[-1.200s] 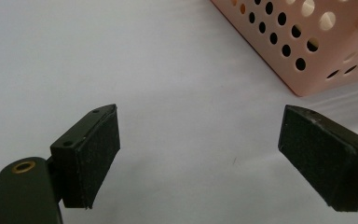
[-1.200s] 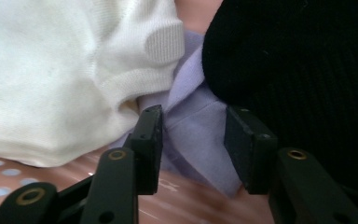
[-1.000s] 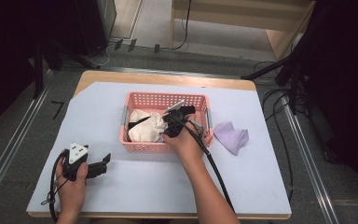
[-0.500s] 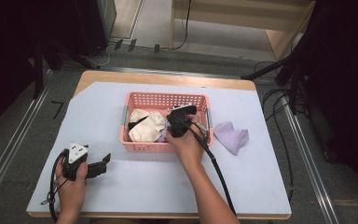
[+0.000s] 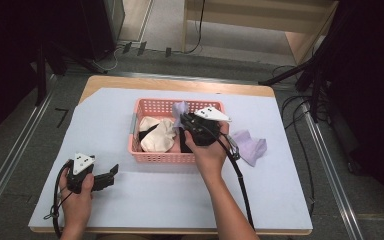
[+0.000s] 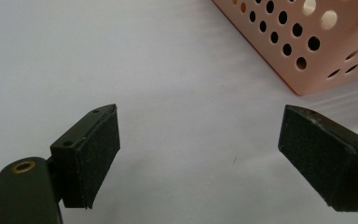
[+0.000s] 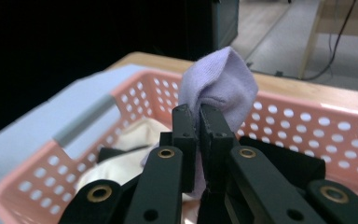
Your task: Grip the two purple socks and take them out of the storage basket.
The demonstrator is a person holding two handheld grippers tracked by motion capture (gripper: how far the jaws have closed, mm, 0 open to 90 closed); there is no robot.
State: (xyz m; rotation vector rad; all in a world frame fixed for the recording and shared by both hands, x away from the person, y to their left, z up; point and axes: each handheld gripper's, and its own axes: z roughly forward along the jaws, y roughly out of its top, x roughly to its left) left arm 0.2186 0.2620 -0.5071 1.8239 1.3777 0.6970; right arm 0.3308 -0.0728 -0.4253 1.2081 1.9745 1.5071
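The right gripper (image 7: 198, 140) has just closed its jaws on a lilac cloth (image 7: 219, 88), pinching it above the pink basket (image 5: 152, 156) at the table's middle. The left gripper (image 6: 198, 154) rests on the white sheet (image 5: 105, 125) near the basket's left corner, its jaws standing wide apart with nothing between them.

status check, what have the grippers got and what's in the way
Right gripper shut on lilac cloth, raised over pink basket. Left gripper open, empty, on the mat. Cream cloth in the basket; second lilac cloth beside it.
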